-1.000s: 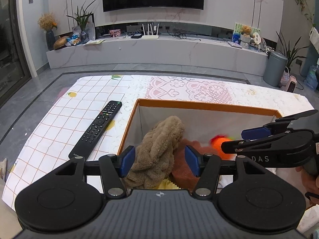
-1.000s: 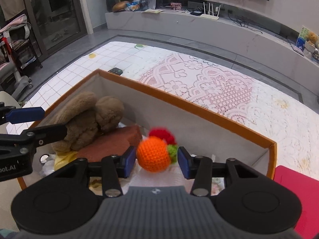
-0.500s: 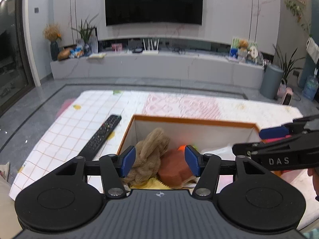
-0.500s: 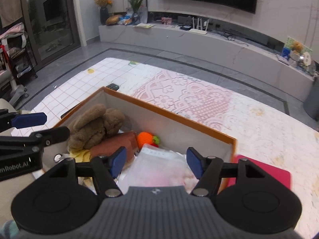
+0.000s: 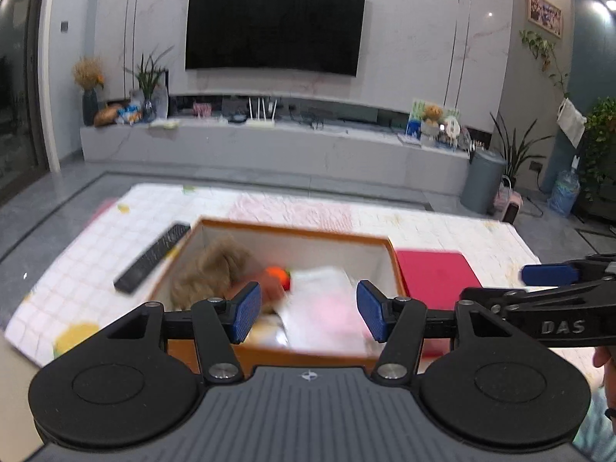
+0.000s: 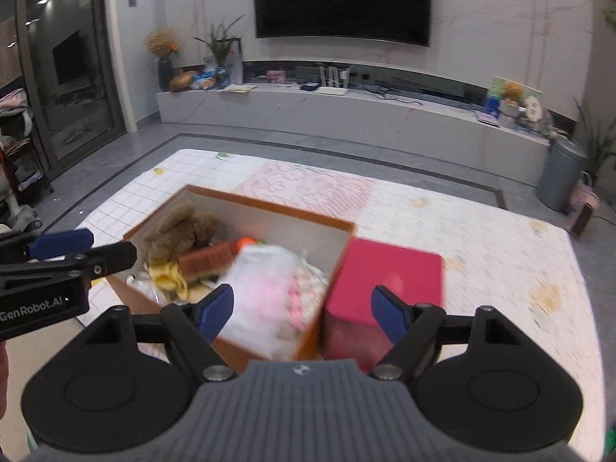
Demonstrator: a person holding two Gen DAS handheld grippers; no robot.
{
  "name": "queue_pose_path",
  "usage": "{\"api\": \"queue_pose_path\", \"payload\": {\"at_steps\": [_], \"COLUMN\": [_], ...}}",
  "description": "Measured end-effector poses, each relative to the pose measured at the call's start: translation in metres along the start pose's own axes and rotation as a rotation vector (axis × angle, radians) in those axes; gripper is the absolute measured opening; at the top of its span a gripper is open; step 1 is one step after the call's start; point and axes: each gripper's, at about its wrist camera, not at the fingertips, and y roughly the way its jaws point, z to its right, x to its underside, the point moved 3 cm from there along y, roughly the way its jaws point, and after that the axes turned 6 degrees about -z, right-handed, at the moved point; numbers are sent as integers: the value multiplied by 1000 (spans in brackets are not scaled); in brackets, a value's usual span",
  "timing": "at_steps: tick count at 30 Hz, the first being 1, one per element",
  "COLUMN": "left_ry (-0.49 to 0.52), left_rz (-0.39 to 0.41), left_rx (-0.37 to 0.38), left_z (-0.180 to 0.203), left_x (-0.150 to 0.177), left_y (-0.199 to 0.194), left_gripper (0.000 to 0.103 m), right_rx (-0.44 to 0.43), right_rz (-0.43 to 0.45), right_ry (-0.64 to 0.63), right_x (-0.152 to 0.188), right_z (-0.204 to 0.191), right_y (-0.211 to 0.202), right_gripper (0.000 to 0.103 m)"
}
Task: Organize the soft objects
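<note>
While right tool [image 6: 302, 313] jaws just widened, empty, left tool [image 5: 304, 312] apart above box [image 5: 296, 231].

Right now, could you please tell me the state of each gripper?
Left gripper: open, holding nothing, above the box.
Right gripper: open and empty; its jaws have just been opening, nothing between them.

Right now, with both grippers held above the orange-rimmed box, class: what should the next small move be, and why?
Probably swing the right gripper toward the red box beside the orange-rimmed box. Its jaws have just been opening with nothing between them, the orange knitted ball already lies inside, and the left gripper is open and empty too.
</note>
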Motion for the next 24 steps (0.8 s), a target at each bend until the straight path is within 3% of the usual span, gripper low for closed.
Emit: {"api": "queue_pose_path", "payload": {"at_steps": [4,13,24], "left_ry": [-20,1,11], "left_rz": [-11,10,72], "left_rx": [-61,-77,-24], "left_z": [17,43,61], "left_x": [17,60,87], "left_y": [-7,-27,-50], "left_gripper": [67,67,71], "right_rx": [58,156,209], "right_rz": [15,42,92], "right_ry": [60,198,239], "right_x": [27,88,137], "right_z": [19,44,48], "right_y": [-25,-55,-76], "right_gripper": [82,83,89]}}
